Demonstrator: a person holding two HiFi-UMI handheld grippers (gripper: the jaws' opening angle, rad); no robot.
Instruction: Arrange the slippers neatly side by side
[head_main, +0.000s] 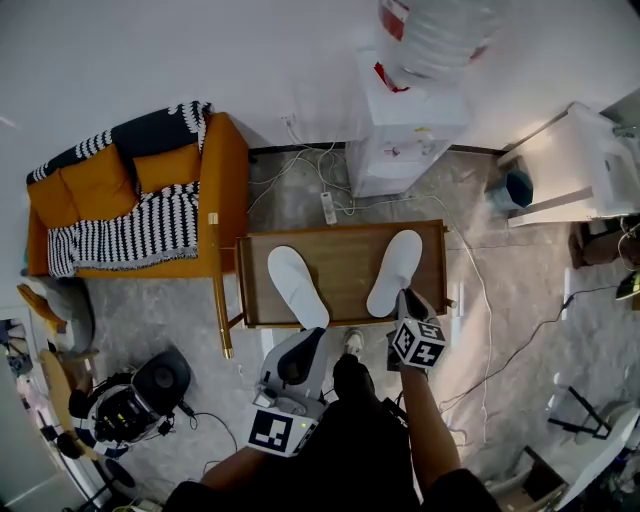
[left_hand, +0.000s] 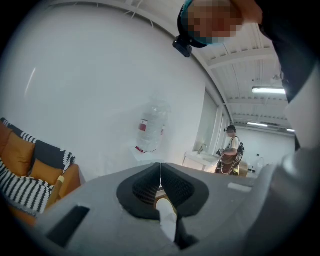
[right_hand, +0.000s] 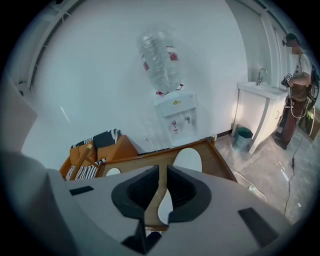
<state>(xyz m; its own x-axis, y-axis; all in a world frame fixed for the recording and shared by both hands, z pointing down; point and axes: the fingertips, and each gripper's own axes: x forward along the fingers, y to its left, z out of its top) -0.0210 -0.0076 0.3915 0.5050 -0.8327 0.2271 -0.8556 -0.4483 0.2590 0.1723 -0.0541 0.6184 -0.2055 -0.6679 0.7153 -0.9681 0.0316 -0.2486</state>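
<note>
Left gripper (head_main: 312, 338): fingers closed, pad against pad, with nothing between them. In the left gripper view, the left slipper (left_hand: 167, 217) shows through the gap beneath the meeting pads, lower than the fingertips and beyond them. In the head view, the fingertips sit at the near edge of the table (head_main: 345, 250), just short of that slipper's near end. Contact cannot be confirmed.

Right gripper (head_main: 405, 298): fingers closed on each other, holding nothing. The right slipper (head_main: 395, 270) lies ahead of these fingers and slightly to their left, with its near end just beside the fingertips. The right gripper view shows that slipper running forward from under the fingertips along the table top. Whether the fingertips touch it cannot be determined.

Slippers: both are white and lie flat on the wooden table. They are well apart, with bare wood between them. They are not parallel. The near ends, closest to the fingers, angle toward each other, and the far ends splay outward, each away from the other gripper's side.

Surroundings: an orange sofa (head_main: 130, 200) with a black-and-white striped throw stands far to the left of the left fingers. A water dispenser (head_main: 405, 140) stands against the wall beyond the table, ahead of the right fingers.
</note>
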